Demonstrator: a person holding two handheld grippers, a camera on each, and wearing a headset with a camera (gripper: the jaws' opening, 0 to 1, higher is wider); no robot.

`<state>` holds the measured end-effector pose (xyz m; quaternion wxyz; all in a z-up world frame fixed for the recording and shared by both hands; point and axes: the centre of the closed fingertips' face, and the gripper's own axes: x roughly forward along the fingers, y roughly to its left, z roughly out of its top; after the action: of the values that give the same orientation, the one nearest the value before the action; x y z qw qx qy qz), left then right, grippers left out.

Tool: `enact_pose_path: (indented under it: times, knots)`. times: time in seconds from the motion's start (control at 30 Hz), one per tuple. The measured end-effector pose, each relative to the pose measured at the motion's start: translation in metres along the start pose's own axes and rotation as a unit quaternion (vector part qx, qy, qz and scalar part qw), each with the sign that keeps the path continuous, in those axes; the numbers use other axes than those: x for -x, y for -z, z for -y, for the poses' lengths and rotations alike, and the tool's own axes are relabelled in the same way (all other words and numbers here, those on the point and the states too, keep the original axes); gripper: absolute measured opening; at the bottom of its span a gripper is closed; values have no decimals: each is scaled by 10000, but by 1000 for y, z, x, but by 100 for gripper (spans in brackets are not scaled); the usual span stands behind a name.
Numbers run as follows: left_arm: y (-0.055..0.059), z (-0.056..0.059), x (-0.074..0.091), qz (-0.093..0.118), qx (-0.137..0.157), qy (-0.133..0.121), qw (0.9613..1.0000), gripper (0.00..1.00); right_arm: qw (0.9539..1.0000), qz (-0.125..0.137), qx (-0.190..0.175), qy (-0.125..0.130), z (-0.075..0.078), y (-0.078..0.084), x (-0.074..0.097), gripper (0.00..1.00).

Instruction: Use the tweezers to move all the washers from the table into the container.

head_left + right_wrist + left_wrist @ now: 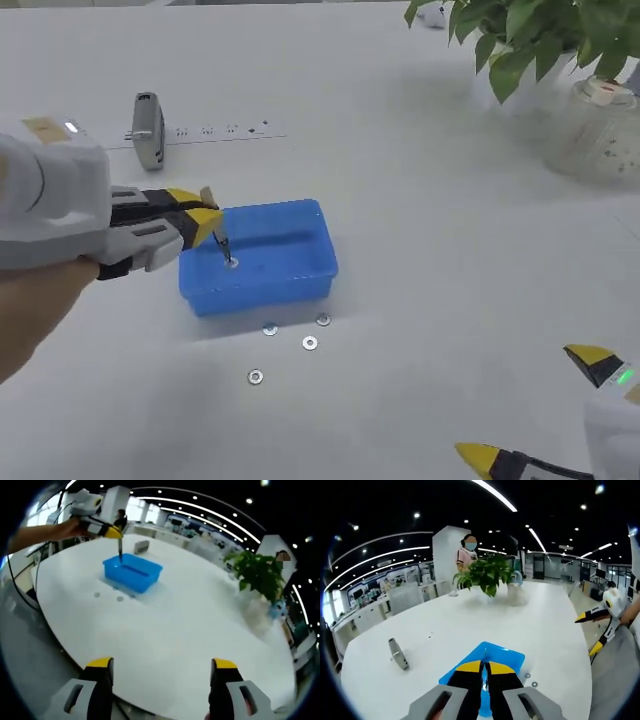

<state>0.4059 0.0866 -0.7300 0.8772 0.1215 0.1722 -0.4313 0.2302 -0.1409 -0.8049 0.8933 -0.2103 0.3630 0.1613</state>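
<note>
My left gripper [208, 215] is shut on thin dark tweezers [224, 245], which point down into the blue container [300, 275]. A washer [231, 262] sits at the tweezers' tip inside the container; I cannot tell whether it is still pinched. Several washers lie on the white table in front of the container, among them one [270, 329], another [310, 343] and a nearer one [255, 377]. My right gripper [530, 405] hovers open at the bottom right with nothing between its jaws. The right gripper view has the container [132, 571] and the left gripper [107, 530] far off.
A white power strip [205, 131] and a small metal object [148, 130] lie behind the container. A potted plant [530, 40] and a clear jar [595, 125] stand at the back right. A person [468, 555] stands beyond the table.
</note>
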Motion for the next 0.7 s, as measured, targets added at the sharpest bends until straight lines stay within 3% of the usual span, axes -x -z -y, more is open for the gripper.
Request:
enact_pose_path:
  times: [0.13, 0.23, 0.4, 0.7]
  knots:
    - [8, -2, -6, -46, -115, -100, 9999, 0, 10000, -52, 49, -16, -1, 2, 0, 76]
    - [13, -2, -10, -17, -25, -108, 9999, 0, 10000, -53, 31, -15, -1, 1, 0, 76]
    - [33, 5, -16, -176, 79, -70, 9998, 0, 10000, -87, 19, -36, -1, 2, 1, 75]
    - [39, 5, -8, -269, 175, -47, 9995, 0, 9999, -135, 26, -33, 0, 2, 1, 74]
